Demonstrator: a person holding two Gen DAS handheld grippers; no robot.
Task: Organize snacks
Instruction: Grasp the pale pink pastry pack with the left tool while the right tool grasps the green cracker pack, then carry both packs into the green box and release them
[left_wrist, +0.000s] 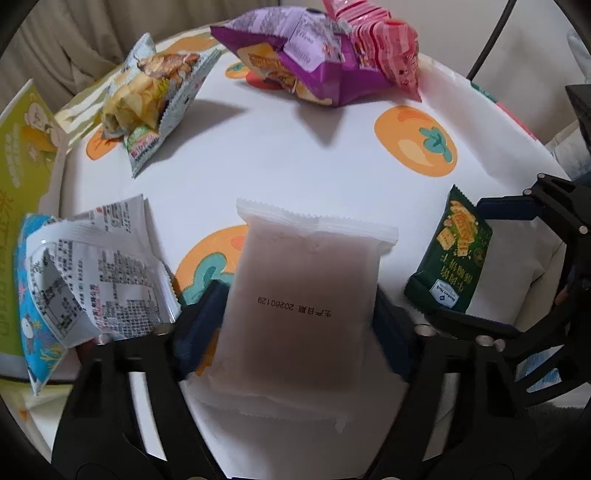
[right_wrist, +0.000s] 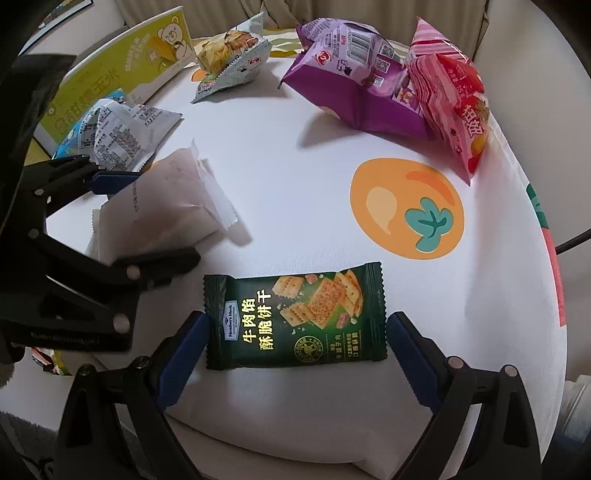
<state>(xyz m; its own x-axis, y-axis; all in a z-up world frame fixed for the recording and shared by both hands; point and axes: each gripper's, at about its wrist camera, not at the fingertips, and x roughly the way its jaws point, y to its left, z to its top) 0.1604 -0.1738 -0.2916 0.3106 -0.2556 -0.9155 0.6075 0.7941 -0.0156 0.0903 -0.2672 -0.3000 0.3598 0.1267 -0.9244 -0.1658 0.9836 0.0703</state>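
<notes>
A frosted white snack packet (left_wrist: 295, 295) with a printed date sits between the blue pads of my left gripper (left_wrist: 295, 325), which is shut on its sides; the packet tilts up off the table, as the right wrist view (right_wrist: 166, 199) shows. A dark green cracker packet (right_wrist: 295, 317) lies flat between the pads of my right gripper (right_wrist: 295, 350). Its pads stand at the packet's two ends, touching or nearly so. The green packet also shows at the right of the left wrist view (left_wrist: 450, 258).
The round white table (right_wrist: 295, 184) has orange fruit prints. A purple bag (right_wrist: 351, 85) and a pink bag (right_wrist: 454, 103) lie at the back, a pale chip bag (right_wrist: 232, 55) at back left, a white-and-blue bag (right_wrist: 114, 129) at left, beside a yellow-green box (right_wrist: 122, 66).
</notes>
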